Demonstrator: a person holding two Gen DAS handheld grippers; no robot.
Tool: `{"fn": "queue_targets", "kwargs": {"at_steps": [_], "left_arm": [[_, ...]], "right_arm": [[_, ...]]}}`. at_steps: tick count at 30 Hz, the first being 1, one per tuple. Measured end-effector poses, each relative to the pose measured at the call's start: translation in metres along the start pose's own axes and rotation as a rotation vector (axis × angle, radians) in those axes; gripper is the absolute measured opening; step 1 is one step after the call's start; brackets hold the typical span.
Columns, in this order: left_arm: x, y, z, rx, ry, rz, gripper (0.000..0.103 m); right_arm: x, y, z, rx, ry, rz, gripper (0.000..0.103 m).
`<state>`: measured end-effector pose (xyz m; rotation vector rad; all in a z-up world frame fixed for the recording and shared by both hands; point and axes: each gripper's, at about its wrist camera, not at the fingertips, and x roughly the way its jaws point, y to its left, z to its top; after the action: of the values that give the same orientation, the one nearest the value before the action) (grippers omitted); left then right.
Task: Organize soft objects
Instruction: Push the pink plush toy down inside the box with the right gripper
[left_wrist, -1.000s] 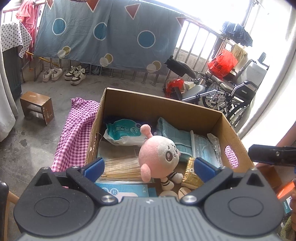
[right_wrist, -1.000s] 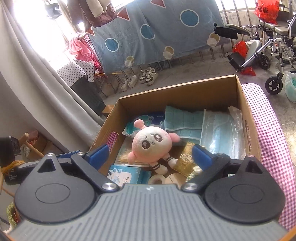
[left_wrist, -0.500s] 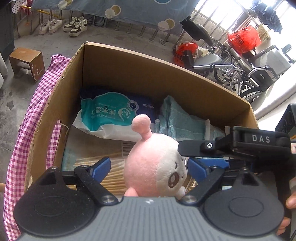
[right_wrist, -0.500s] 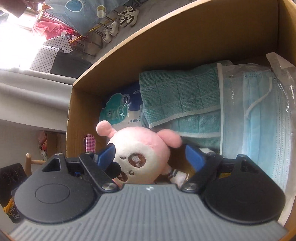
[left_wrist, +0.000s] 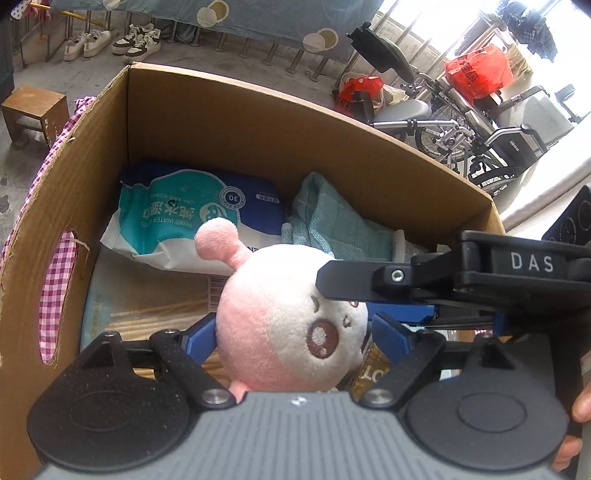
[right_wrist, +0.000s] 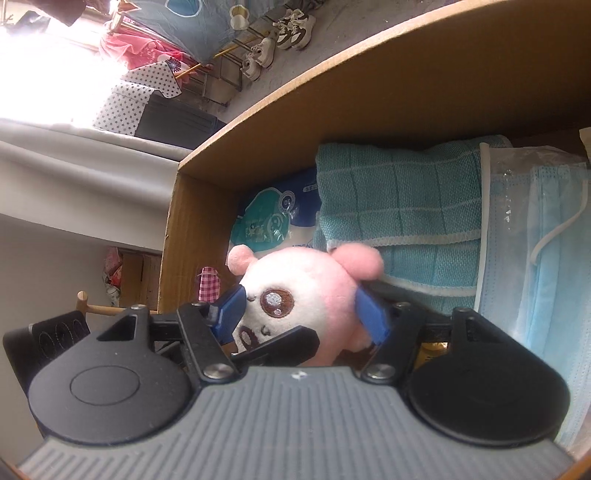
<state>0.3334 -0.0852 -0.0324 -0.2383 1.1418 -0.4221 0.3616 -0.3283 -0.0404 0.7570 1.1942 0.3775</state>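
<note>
A pink and white plush toy (left_wrist: 288, 332) (right_wrist: 306, 291) lies in a cardboard box (left_wrist: 258, 122) (right_wrist: 369, 92). My left gripper (left_wrist: 295, 332) has its blue pads against both sides of the toy's head. My right gripper (right_wrist: 301, 314) comes from the other side, its jaws closing, and its pads press into the same head. One black right finger (left_wrist: 369, 280) lies across the toy's face in the left wrist view. The toy's body is hidden behind the grippers.
Also in the box are a wet wipes pack (left_wrist: 184, 218) (right_wrist: 273, 221), a teal towel (left_wrist: 332, 225) (right_wrist: 399, 199), bagged face masks (right_wrist: 535, 240), wooden sticks (left_wrist: 155, 317) and a gold packet (left_wrist: 373, 373). A checked cloth (left_wrist: 74, 114), stool (left_wrist: 33, 107) and wheelchair (left_wrist: 498, 122) surround it.
Both grippers dropped into the box from above and came around the plush toy. Their jaws narrowed, the right one most, until the pads met the toy's head.
</note>
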Motion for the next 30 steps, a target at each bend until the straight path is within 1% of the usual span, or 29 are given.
{"fn": "queue_targets", "kwargs": {"at_steps": [3,7,10,12,13,14,16,18,21,24,26,27,28,30], "left_arm": [[0.005,-0.002,-0.001,0.003,0.018,0.012,0.088],[0.007,-0.005,0.000,0.011,0.028,-0.001,0.089],[0.014,-0.009,0.000,0.016,0.061,0.024,0.090],[0.019,-0.009,0.001,0.008,0.085,0.040,0.092],[0.019,-0.009,0.001,0.008,0.086,0.044,0.094],[0.018,-0.009,0.001,0.006,0.079,0.045,0.097],[0.009,-0.008,-0.002,0.006,0.041,0.052,0.100],[0.001,-0.011,-0.003,0.011,0.015,0.059,0.100],[-0.015,-0.015,-0.007,0.031,-0.006,0.041,0.100],[-0.043,-0.020,-0.015,0.055,-0.061,0.015,0.101],[-0.062,-0.025,-0.020,0.094,-0.096,-0.001,0.103],[-0.070,-0.025,-0.024,0.112,-0.108,0.002,0.103],[-0.079,-0.026,-0.031,0.127,-0.126,0.021,0.103],[-0.090,-0.021,-0.041,0.131,-0.151,0.083,0.103]], "right_arm": [[-0.001,-0.006,-0.003,0.008,0.000,-0.009,0.065],[-0.009,-0.003,-0.007,-0.029,-0.029,-0.032,0.065],[-0.007,-0.007,-0.006,-0.007,-0.027,-0.040,0.064],[-0.004,-0.011,-0.006,0.018,-0.021,-0.029,0.066],[-0.003,-0.012,-0.005,0.027,-0.024,-0.025,0.067],[-0.005,-0.013,-0.005,0.033,-0.030,-0.023,0.067],[-0.011,-0.012,-0.006,0.032,-0.061,-0.033,0.067],[-0.021,-0.012,-0.008,0.037,-0.088,-0.030,0.068],[-0.045,-0.011,-0.016,0.047,-0.138,-0.006,0.070],[-0.071,-0.006,-0.030,0.038,-0.185,0.017,0.071],[-0.091,-0.001,-0.043,0.023,-0.216,0.033,0.073],[-0.099,0.001,-0.051,0.013,-0.225,0.032,0.074],[-0.107,0.005,-0.062,-0.001,-0.232,0.028,0.075],[-0.113,0.008,-0.082,-0.029,-0.234,0.002,0.077]]}}
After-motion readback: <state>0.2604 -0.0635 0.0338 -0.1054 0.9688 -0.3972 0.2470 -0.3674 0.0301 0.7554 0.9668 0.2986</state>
